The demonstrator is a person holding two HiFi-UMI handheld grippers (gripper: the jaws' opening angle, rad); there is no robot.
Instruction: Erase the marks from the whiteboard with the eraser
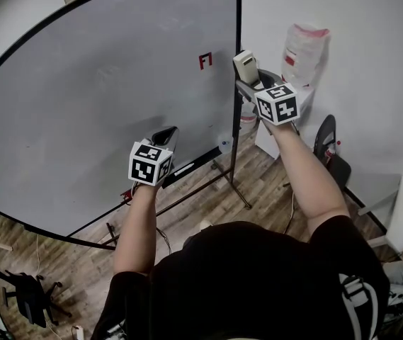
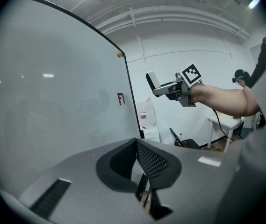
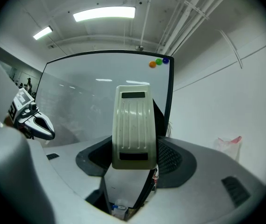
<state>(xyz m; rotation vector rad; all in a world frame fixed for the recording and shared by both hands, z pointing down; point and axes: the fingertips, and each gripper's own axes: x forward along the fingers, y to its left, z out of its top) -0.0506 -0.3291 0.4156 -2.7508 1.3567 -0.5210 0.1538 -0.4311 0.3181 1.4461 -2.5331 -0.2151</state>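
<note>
**Eraser held off the board, beside its right edge**

The right hand-held gripper [image 1: 249,78] is pinching the eraser [image 3: 133,125], one jaw on each long side. The eraser's long axis runs along the jaws, so it sticks out past the fingertips and points away from the person, up toward the top of the whiteboard [image 1: 81,105]. Its pale ribbed back faces the camera in the right gripper view. A dark slot lies across it near each end.

From the head view the eraser sits tilted, just right of the whiteboard's dark right frame. The left gripper view shows it in the air, apart from the surface.

A small red mark [image 1: 205,61] is on the whiteboard near that right edge, a little left of the eraser and at about its height. The rest of the surface looks grey-white, with faint smudging only. Coloured magnets [image 3: 158,62] cluster at the top right corner of the whiteboard.

The left hand-held gripper [image 1: 164,136] is lower and to the left, in front of the bottom part of the whiteboard. Its dark pads are pressed together at the tips with nothing between them.

The whiteboard stands on a metal frame over a wooden floor [image 1: 201,197]. A white plastic bag with red print [image 1: 304,52] lies against the wall to its right.
</note>
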